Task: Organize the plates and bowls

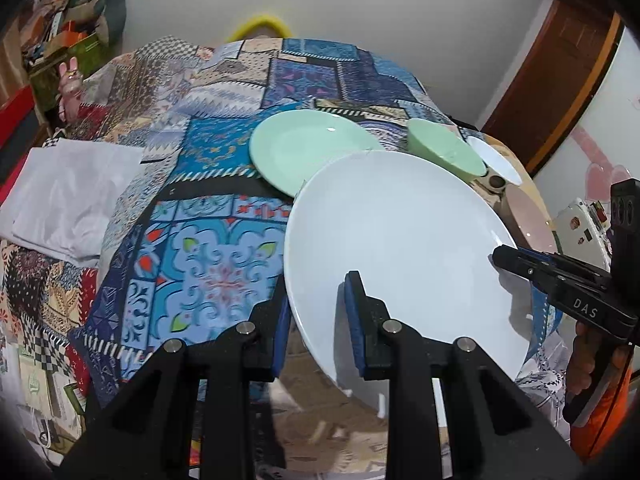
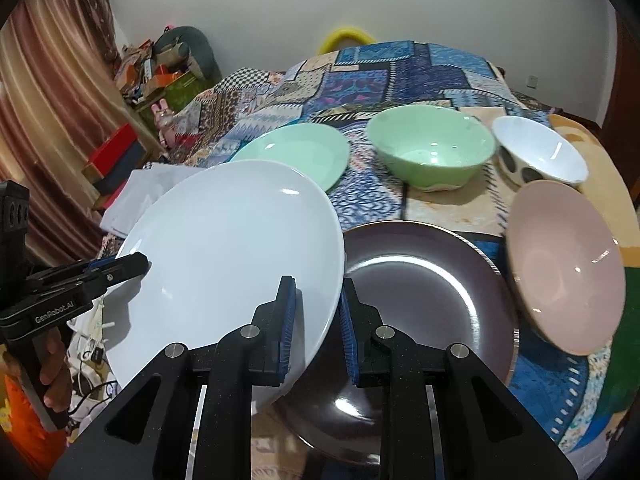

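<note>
A large white plate [image 1: 400,240] [image 2: 232,248] hangs tilted above the patterned bedspread [image 1: 208,240], held at both sides. My left gripper [image 1: 318,320] is shut on its near rim and also shows at the left of the right wrist view [image 2: 132,264]. My right gripper [image 2: 316,320] is shut on the opposite rim and shows from the side in the left wrist view [image 1: 516,260]. Under the white plate's right edge lies a dark glossy plate [image 2: 424,300]. Beyond it are a green plate [image 2: 296,152], a green bowl [image 2: 432,152], a white spotted bowl [image 2: 540,152] and a pink bowl [image 2: 564,268].
A folded white cloth [image 1: 72,196] lies on the bedspread at the left. Boxes and clutter [image 2: 160,68] pile up in the far left corner beside a curtain [image 2: 52,120]. A wooden door frame [image 1: 560,80] stands at the right.
</note>
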